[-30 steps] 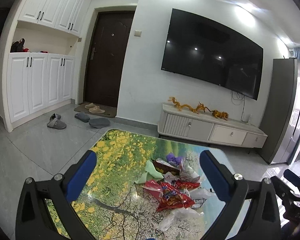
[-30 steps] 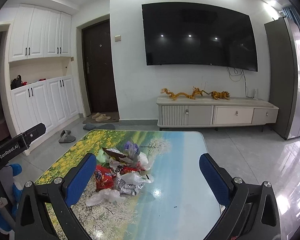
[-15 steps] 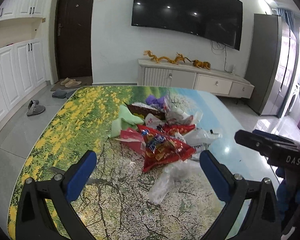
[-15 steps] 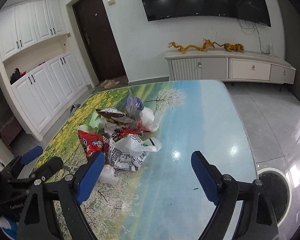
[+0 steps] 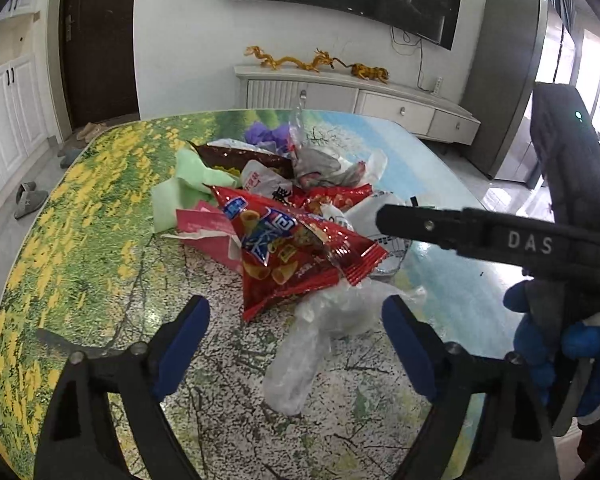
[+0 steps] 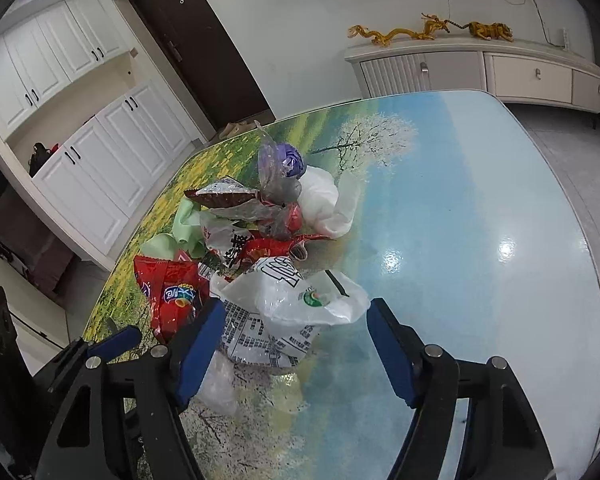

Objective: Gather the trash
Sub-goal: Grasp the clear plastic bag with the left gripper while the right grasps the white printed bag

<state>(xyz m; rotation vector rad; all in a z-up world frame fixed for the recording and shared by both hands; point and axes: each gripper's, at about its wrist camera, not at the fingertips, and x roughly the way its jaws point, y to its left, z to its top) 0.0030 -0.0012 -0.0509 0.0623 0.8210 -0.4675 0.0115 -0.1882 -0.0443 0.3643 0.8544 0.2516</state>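
In the left wrist view, the left gripper stood with its jaws wide apart and nothing between them, low over the table. The trash pile lay just ahead in the middle of the tabletop: a red snack bag on top, a clear plastic bag trailing toward the fingers, a green wrapper behind. What lay under the red bag was hidden. The right gripper's black body crossed in from the right, its fingertips out of sight there.

In the right wrist view, the right gripper also gaped wide, empty, at the near edge of the pile. A white printed bag sat between the blue pads without touching either. The snack bag was partly covered by the left finger, and print on the wrappers was too small to read
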